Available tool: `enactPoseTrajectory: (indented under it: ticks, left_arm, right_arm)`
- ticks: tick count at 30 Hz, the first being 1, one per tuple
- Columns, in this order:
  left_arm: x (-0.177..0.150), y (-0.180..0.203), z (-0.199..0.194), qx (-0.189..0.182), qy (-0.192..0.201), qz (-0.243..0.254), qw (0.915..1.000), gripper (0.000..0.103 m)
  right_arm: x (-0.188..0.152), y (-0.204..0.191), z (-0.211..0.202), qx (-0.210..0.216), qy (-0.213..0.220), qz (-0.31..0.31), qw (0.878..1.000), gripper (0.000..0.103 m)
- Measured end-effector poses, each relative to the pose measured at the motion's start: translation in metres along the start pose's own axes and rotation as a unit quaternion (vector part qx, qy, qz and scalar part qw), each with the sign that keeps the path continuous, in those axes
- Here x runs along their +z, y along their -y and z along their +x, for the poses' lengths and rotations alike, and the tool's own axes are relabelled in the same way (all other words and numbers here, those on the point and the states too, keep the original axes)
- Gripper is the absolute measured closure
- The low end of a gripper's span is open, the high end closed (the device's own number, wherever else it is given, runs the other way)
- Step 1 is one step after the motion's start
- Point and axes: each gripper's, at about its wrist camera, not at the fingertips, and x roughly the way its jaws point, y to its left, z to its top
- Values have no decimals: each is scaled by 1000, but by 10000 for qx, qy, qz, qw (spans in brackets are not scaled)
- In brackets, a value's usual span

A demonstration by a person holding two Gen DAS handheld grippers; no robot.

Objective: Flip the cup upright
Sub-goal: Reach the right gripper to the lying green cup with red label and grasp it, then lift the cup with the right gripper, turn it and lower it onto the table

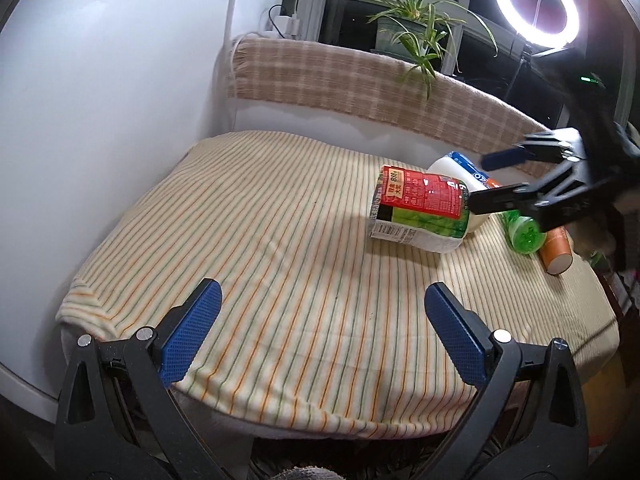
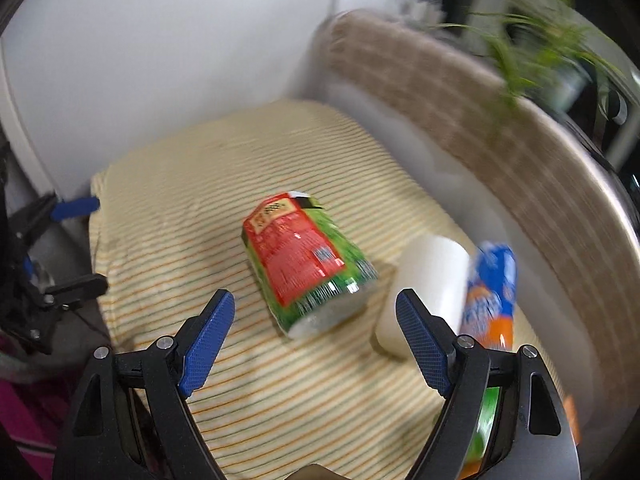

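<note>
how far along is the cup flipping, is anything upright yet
Nothing looks done: the red and green cup lies on its side on the striped cloth, beside a white cup also lying down. In hand: the right hand-held gripper is open, approaching the red and green cup, not gripping it. The left hand-held gripper is open and well back. Left: grasp, turn upright, release.

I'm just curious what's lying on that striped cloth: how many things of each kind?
Cups: 2, the red and green cup and the white cup
Bottles: 2, the green bottle and the orange bottle
Total: 4
</note>
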Motion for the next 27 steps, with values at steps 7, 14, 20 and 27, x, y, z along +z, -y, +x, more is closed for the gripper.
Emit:
enactPoseTrajectory:
  ticks: [7, 14, 20, 27]
  left_arm:
    - [0, -12, -10, 42, -29, -128, 9999, 0]
    - [3, -26, -13, 133, -40, -312, 9994, 0]
    - [6, -30, -15, 164, -9, -360, 9992, 0]
    - [9, -30, -15, 162, 18, -354, 9992, 0]
  right_arm:
    - [31, -15, 46, 180, -831, -797, 9932, 20]
    - [42, -17, 82, -66, -1514, -1389, 9786, 18]
    - [42, -20, 96, -186, -1807, -1690, 9687, 16]
    - [36, -23, 96, -130, -1783, -1622, 9704, 18]
